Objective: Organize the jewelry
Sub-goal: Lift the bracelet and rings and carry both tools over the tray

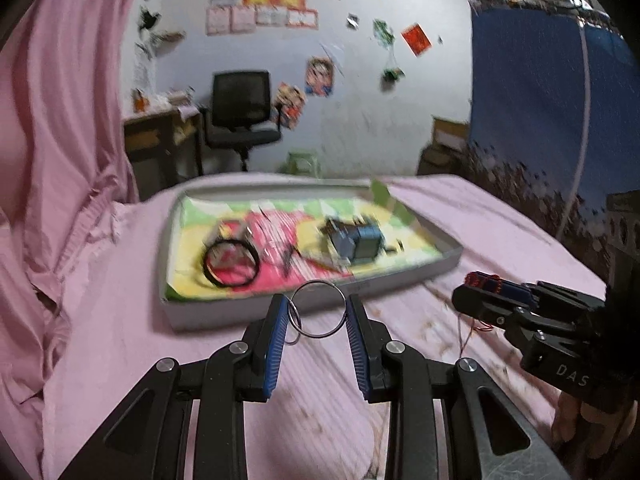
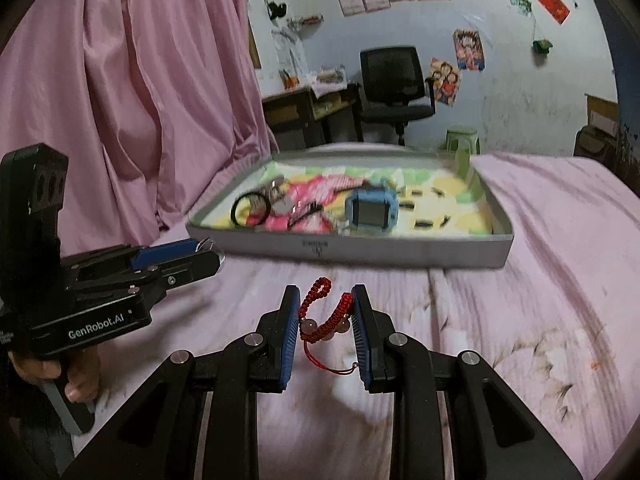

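Note:
My left gripper (image 1: 318, 310) is shut on thin silver bangles (image 1: 318, 310), held above the pink bedsheet just in front of the grey tray (image 1: 400, 280). My right gripper (image 2: 326, 312) is shut on a red braided bracelet (image 2: 326, 320) with pale beads, also above the sheet in front of the tray (image 2: 400, 252). Inside the tray lie a black bangle (image 1: 231, 266), also visible in the right wrist view (image 2: 251, 208), a blue watch (image 2: 370, 210) and small dark pieces (image 2: 424, 222). The right gripper shows in the left wrist view (image 1: 472, 292), the left gripper in the right wrist view (image 2: 208, 252).
A pink curtain (image 2: 140, 100) hangs at the left. The tray has a colourful paper lining (image 1: 280, 240). Beyond the bed stand a desk (image 2: 304, 112), a black office chair (image 2: 394, 84) and a green stool (image 2: 462, 140). A blue cloth (image 1: 532, 92) hangs at the right.

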`<state>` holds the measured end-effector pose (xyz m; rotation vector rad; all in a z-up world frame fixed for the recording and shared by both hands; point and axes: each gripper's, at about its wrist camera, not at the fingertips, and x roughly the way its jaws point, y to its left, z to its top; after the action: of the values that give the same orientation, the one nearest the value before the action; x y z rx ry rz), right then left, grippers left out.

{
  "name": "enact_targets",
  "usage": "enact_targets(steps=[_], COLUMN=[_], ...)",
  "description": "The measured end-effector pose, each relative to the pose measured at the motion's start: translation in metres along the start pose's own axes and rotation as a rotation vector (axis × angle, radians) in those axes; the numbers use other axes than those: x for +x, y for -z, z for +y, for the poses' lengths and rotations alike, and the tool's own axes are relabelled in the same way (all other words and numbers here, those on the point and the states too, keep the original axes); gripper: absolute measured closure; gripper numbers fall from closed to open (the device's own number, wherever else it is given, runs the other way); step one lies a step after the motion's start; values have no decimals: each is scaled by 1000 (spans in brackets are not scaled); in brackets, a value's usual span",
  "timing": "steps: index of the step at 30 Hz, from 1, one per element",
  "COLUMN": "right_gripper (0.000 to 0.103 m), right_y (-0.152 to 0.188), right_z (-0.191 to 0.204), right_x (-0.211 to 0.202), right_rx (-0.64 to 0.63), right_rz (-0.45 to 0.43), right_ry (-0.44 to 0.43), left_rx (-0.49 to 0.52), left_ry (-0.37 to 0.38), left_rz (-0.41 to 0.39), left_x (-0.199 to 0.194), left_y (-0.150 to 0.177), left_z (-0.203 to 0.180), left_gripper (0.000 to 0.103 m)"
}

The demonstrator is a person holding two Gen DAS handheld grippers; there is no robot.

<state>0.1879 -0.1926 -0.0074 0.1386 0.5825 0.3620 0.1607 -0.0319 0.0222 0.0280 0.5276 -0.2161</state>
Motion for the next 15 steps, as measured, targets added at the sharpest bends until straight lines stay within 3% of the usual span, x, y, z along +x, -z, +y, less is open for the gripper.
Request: enact_targets(steps=[7,15], right_gripper=[80,80], right_y=[-24,-55], right_z=[3,3], right_x=[-8,0], right_rx=[5,-5], right_rz=[-139,-222], right_ry=[35,58], left_rx=[-18,-59], left_ry=[-87,-149], left_rz=[-148,-221], left_x=[-8,8], left_y=[-17,-42], left_z=[-4,6], left_gripper=[75,75])
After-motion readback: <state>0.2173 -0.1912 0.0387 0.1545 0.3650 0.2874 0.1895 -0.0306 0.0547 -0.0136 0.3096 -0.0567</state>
